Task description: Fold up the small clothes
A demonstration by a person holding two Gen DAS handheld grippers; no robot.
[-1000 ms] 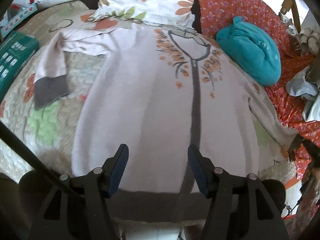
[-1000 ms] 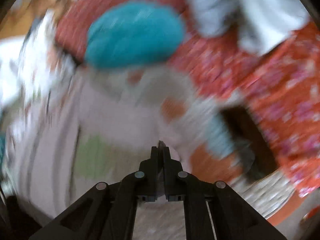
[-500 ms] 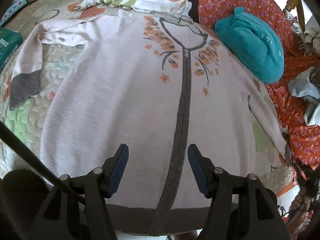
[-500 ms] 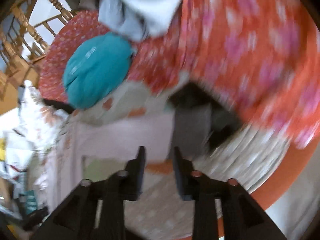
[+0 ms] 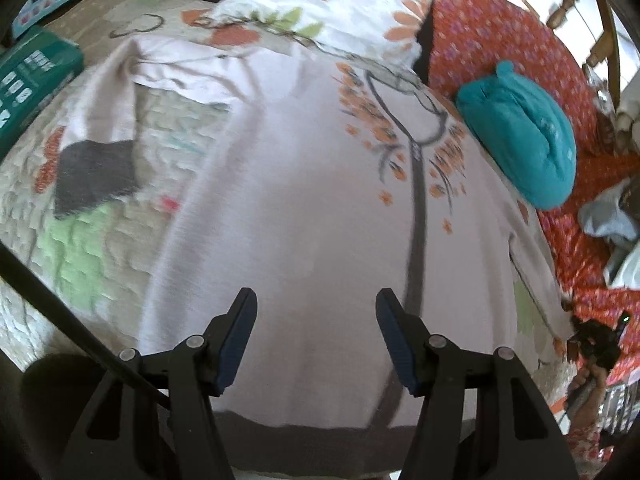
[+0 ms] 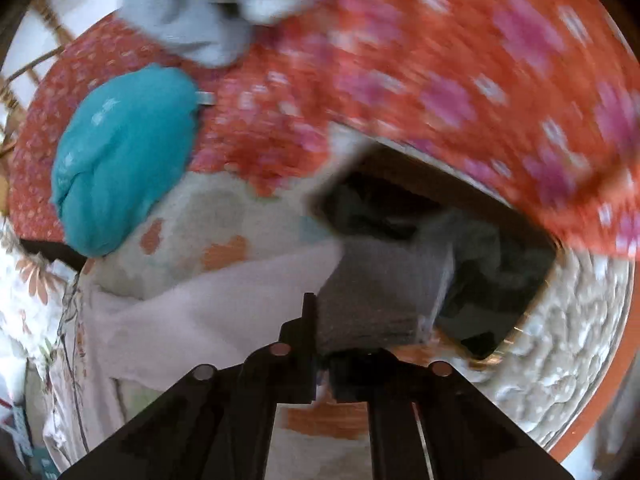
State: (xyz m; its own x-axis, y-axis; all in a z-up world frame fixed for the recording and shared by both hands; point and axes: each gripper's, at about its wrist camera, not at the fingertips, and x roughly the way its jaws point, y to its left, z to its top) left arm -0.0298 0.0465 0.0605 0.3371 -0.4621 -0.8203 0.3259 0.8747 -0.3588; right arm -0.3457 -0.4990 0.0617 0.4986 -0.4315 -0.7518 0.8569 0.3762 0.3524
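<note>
Left wrist shows the left gripper (image 5: pixel 316 332) spread wide above the pale cardigan (image 5: pixel 304 216) — the right gripper (image 6: pixel 320 344) pinches its grey cuff (image 6: pixel 380 296).

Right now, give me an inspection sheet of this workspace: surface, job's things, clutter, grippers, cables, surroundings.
Surface: quilted bedspread with floral patches.
Job's things: pale pink cardigan lying flat, front up, one sleeve out to the side; its other grey cuff sits at the right gripper.
Clutter: teal bundle, red floral cloth, grey-white garments, green box, floral pillow.
Grippers: left gripper open above the cardigan's lower body; right gripper nearly closed at the cuff, grip unclear.
Cables: nothing seen.
Surroundings: wooden chair.
</note>
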